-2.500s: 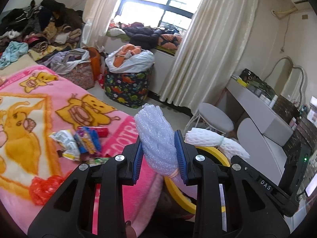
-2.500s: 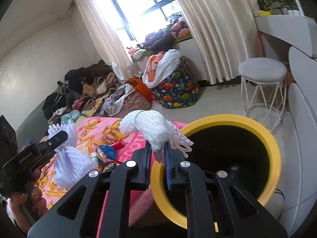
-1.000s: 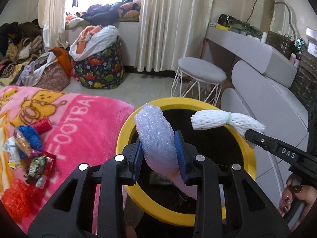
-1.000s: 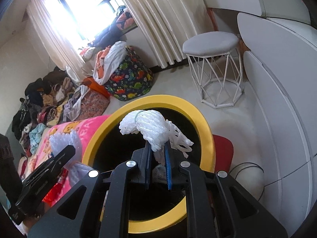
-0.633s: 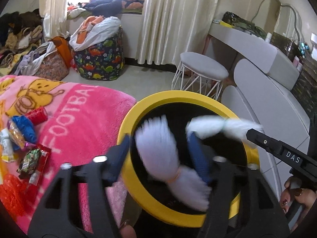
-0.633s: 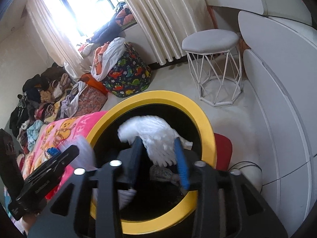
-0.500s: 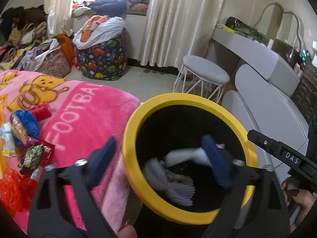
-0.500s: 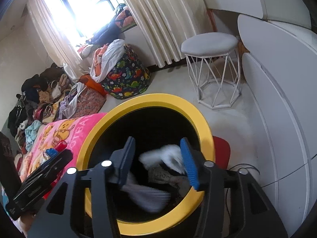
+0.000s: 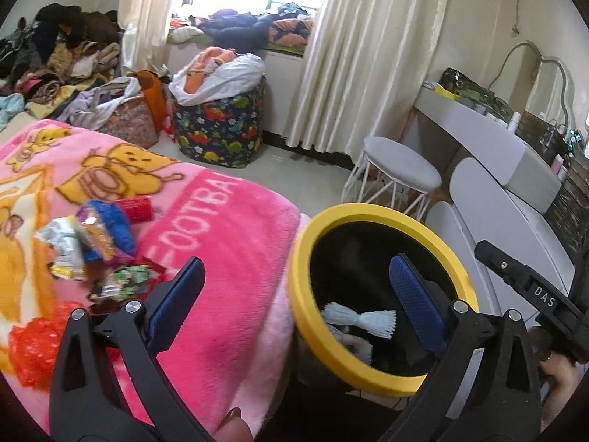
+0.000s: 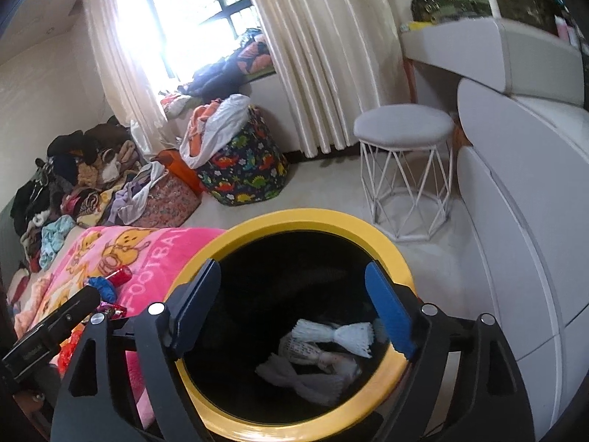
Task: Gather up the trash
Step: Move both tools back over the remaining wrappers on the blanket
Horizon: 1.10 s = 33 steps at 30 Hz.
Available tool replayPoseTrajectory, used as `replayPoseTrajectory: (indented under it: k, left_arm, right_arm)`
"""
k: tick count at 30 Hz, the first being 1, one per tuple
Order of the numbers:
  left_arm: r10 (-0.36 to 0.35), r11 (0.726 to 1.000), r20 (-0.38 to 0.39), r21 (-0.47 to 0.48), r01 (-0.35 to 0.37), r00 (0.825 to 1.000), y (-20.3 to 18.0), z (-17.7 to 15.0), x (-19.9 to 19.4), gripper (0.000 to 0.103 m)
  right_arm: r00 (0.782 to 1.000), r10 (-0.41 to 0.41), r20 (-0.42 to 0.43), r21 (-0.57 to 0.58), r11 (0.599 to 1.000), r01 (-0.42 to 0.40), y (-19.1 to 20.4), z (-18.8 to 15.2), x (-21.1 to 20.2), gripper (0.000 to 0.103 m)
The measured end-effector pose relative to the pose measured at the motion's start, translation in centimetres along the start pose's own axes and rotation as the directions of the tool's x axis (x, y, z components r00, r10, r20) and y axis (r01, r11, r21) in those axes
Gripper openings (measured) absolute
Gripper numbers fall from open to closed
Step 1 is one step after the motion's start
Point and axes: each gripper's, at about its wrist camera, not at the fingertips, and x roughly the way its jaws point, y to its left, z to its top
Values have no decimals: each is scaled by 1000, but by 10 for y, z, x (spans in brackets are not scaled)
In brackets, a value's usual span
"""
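Both foam fruit nets [image 10: 333,335] lie in yellow-rimmed bin [image 10: 399,265]. Left gripper [image 9: 294,291] wide, empty; right gripper [image 10: 292,305] jaws just opening, empty. Snack wrappers [image 9: 92,243] on blanket [image 9: 228,243]: light, crinkly, likely slippery; pinch a flat edge.

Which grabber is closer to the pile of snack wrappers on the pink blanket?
Left. The left gripper hangs by the snack wrappers; the right gripper hangs over the yellow bin, farther away.

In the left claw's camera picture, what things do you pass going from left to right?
Red mesh wad → snack wrappers → pink cartoon blanket → yellow-rimmed bin with a white foam net inside → the other claw's black finger.
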Motion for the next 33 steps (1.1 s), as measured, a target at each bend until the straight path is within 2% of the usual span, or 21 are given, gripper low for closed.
replayPoseTrajectory:
  k: [19,33]
  left_arm:
    - [67,991,88,-117,-56,994,58,5,-42,92]
    - [143,973,105,-195,-121,984,106,4,-59,92]
  right_arm:
    - [995,72,69,-67,996,-67,51,1,-16,84]
    - [983,177,51,-148,975,-168,107,-8,-16,85]
